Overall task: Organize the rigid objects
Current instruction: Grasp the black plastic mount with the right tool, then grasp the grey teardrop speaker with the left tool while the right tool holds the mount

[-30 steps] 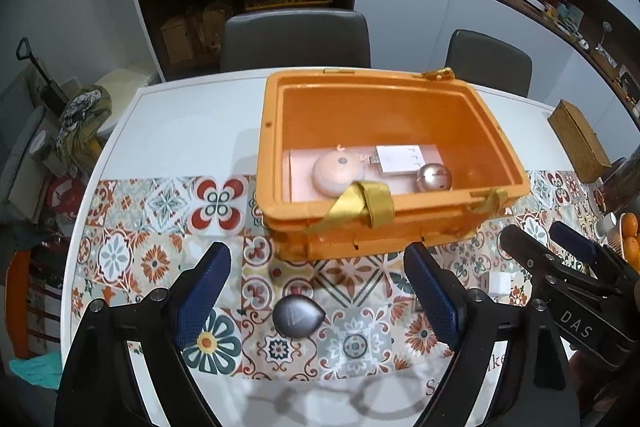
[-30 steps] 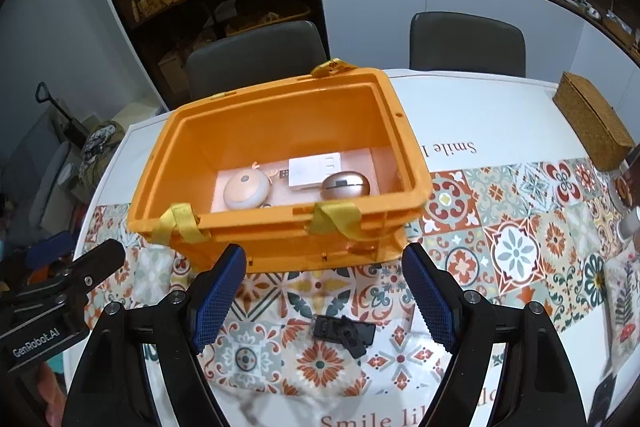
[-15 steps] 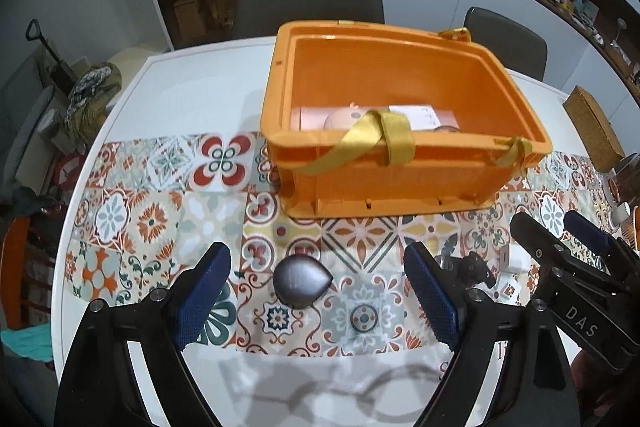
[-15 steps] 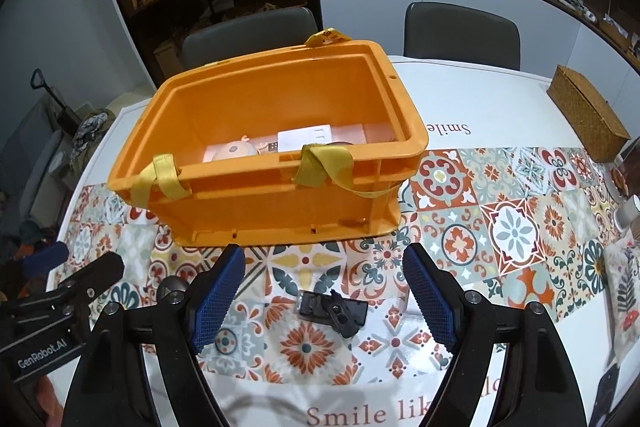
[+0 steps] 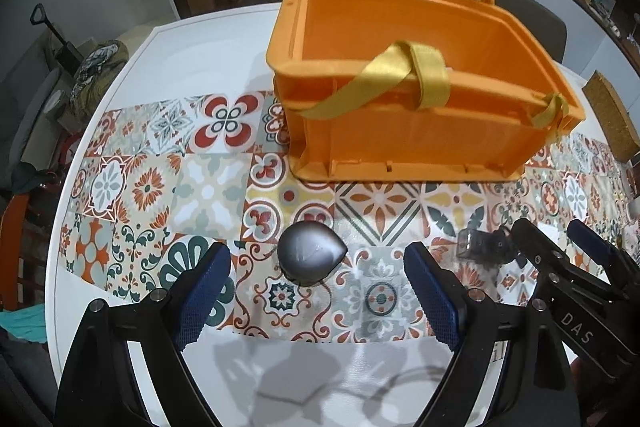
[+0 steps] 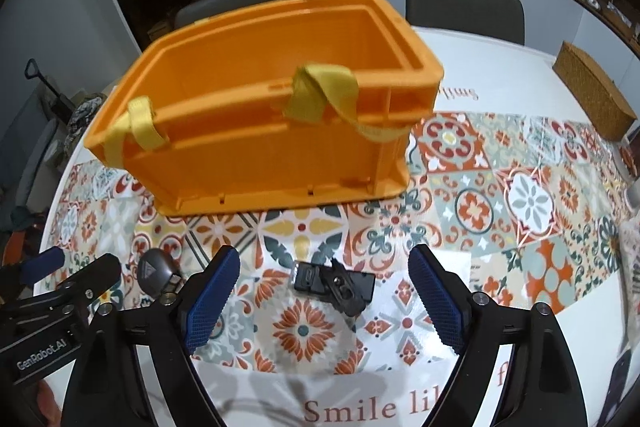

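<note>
Looking down along both grippers, we see the white table first, with its patterned tile runner across the middle. On the runner stands the orange crate, upright, yellow straps draped over its near rim; from this low angle we cannot see inside it. A woven box sits well apart, toward the table's right edge. Nearer us, our left gripper has its blue pads spread wide with nothing pressed between them; the grey teardrop-shaped object lies on the runner just ahead of the gap, touching neither pad. Our right gripper has just been opening its jaws and they stand wide; the small black clip-like piece lies flat on the runner between the fingertips, clear of both pads.
</note>
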The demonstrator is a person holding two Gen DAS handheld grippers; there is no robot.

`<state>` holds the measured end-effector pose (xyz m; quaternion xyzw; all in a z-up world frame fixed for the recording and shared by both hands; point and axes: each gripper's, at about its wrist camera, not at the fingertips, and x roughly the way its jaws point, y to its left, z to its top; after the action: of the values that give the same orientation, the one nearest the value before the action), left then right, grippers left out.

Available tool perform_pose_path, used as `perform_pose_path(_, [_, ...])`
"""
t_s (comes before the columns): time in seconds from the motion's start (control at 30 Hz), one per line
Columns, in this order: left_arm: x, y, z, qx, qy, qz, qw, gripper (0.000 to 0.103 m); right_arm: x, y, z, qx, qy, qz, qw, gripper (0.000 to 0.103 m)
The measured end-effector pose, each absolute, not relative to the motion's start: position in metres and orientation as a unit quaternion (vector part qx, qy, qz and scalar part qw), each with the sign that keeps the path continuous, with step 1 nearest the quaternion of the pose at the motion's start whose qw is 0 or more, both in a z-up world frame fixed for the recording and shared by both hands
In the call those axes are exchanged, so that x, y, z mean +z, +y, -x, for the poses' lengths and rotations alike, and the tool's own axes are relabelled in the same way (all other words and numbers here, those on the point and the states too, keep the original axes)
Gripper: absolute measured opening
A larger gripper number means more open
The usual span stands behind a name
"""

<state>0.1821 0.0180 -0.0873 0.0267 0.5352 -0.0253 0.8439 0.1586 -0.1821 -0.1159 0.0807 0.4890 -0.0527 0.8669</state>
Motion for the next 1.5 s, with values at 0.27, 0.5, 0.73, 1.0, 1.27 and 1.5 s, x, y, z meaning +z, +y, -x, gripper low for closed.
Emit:
perform_pose_path(0.27, [-0.109, 0.015, -0.183, -0.019, 0.55, -0.041, 0.834, 0.089, -0.145, -0.184, -0.161, -0.061, 0.511, -0.086, 0.853, 0.089])
perform_pose_path(0.5, [-0.126, 0.014, -0.186, -0.018, 0.566, -0.043, 0.823, 0.089, -0.168, -0.188, -0.168, -0.063, 0.536, -0.093, 0.837, 0.09])
perform_pose_path(0.73, [-0.139, 0.011, -0.189, -0.013, 0.577, -0.053, 0.815, 0.089, -0.184, -0.182, -0.175, -0.061, 0.546, -0.077, 0.832, 0.09])
perform_pose_path(1.0, [-0.151, 0.011, -0.192, -0.01, 0.586, -0.05, 0.808, 0.089, -0.197, -0.177, -0.184, -0.066, 0.555, -0.066, 0.827, 0.089])
perform_pose_path(1.27, [-0.155, 0.009, -0.193, -0.011, 0.589, -0.047, 0.807, 0.089, -0.206, -0.177, -0.19, -0.065, 0.561, -0.068, 0.822, 0.079])
perform_pose_path(1.5, [-0.153, 0.012, -0.189, -0.013, 0.582, -0.04, 0.812, 0.089, -0.212, -0.176, -0.19, -0.062, 0.555, -0.063, 0.827, 0.076])
